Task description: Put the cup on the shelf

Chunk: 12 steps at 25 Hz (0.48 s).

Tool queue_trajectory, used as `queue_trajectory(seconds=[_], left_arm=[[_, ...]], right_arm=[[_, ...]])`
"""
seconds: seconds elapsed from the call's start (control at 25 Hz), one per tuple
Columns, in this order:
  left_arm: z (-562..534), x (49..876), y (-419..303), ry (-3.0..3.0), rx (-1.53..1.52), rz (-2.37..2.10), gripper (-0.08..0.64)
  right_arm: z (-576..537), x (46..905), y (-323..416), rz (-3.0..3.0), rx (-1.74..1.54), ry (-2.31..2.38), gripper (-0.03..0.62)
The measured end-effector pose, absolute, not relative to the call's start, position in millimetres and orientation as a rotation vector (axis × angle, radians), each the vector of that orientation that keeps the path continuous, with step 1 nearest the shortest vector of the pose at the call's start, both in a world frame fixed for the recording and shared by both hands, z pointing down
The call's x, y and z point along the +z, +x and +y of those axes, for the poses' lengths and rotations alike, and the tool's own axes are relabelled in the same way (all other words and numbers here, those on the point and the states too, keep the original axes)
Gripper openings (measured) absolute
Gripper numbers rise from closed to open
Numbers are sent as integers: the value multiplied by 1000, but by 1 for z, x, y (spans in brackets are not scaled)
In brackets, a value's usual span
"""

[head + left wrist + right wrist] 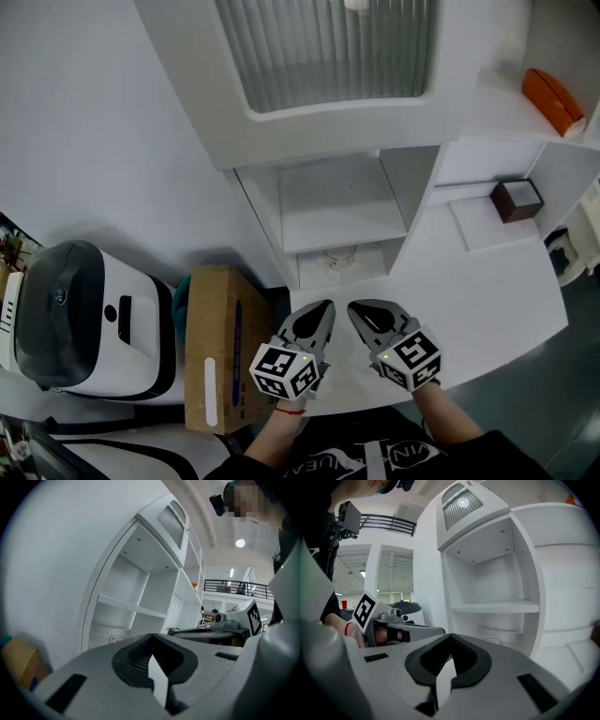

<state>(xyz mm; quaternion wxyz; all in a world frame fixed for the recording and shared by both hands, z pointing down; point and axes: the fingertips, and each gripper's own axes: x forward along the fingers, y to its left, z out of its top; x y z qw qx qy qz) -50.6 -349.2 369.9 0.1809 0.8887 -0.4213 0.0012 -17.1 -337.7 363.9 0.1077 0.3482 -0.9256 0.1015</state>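
The white shelf unit (342, 202) fills the wall ahead of me, standing on a white counter (487, 300). To my left sit a white machine (84, 323) with a dark lid and, beside it, a cardboard box (220, 347). My left claw (324, 308) and right claw (355, 308) hover side by side over the counter's near edge, both clenched with nothing between the jaws. The cup (339, 255) stands upright in the shelf unit's lowest compartment (it looks like clear glass, only a faint outline from here), well apart from both claws.
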Motion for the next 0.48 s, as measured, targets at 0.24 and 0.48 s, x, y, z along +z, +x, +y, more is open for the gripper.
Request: queue_trajectory(seconds=[0.24, 0.48], left_arm=[[-339, 360, -56, 2542, 22, -1208, 6], [-337, 339, -58, 2548, -74, -1210, 6]], right_arm=[[-328, 351, -19, -2743, 277, 1012, 3], [-326, 331, -17, -2785, 293, 1058, 3]])
